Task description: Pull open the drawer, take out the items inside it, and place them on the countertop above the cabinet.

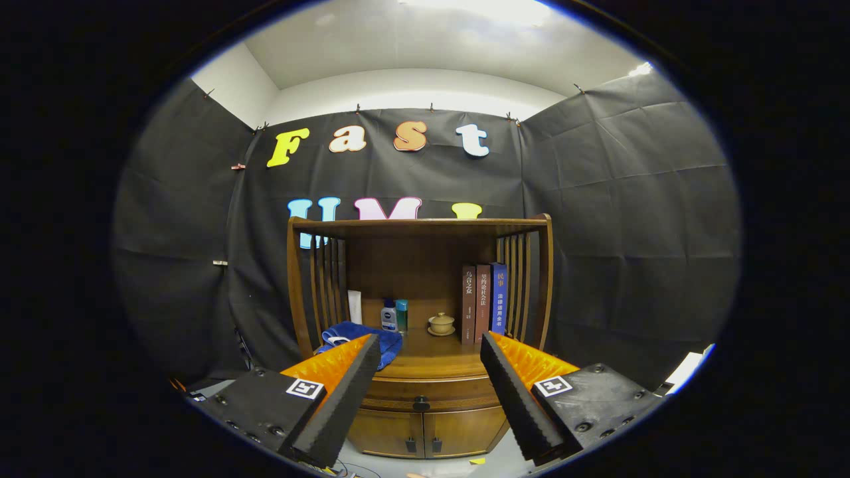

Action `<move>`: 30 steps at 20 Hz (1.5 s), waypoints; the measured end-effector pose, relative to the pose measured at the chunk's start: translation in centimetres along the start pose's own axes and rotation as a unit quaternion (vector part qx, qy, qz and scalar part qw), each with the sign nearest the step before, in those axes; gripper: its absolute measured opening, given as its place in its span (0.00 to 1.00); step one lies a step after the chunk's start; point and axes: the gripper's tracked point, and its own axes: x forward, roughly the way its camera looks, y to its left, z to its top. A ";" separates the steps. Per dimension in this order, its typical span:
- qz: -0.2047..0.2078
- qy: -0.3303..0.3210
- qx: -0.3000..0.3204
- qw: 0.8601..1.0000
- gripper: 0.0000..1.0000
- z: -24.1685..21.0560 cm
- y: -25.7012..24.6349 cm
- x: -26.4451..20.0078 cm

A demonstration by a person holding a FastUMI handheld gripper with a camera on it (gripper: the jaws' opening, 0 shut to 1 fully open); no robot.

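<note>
The drawer is closed, its dark knob between my fingers and beyond them. My gripper is spread wide, grasping nothing. On the countertop I see a blue cloth near the left finger.

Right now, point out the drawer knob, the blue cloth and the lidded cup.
drawer knob point(421, 402), gripper view, its dark round face.
blue cloth point(372, 335), gripper view, its top fold.
lidded cup point(441, 323), gripper view, its body.

Gripper hardware, as I see it.
Two ribbed, wedge-shaped fingers on dark screwed plates; each plate carries a square black-and-white marker, lower frame.
</note>
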 end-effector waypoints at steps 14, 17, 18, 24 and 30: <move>0.002 0.077 0.001 0.997 0.99 -10.9 0.3 5.2; 0.003 0.105 0.002 0.994 1.00 -15.1 0.8 7.2; 0.002 0.113 0.003 0.994 1.00 -16.5 0.8 7.9; 0.000 0.173 -0.004 0.985 1.00 -26.0 1.0 13.0; -0.014 0.216 0.001 0.976 1.00 -32.6 0.7 17.3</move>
